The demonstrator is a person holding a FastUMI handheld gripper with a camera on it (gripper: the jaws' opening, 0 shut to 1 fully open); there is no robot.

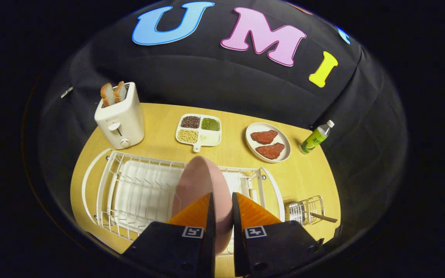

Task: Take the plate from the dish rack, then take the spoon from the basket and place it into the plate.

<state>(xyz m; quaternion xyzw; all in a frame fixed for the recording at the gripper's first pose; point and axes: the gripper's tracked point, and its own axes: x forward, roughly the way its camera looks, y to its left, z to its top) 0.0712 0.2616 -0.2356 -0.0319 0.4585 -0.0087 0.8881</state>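
A pink plate (203, 185) stands on edge over the white wire dish rack (137, 189), its rim running between my two orange fingers (195, 214). My gripper (222, 202) is shut on the plate, one finger on each face. To the right of the rack sits a small wire basket (303, 210) with a dark spoon handle (323, 217) sticking out toward the right.
On the wooden table (307, 173) beyond the rack stand a white toaster (120, 119) with two bread slices, a divided tray of beans (199, 130), a plate with two meat pieces (267, 146), and a green-labelled bottle (316, 138) at the right.
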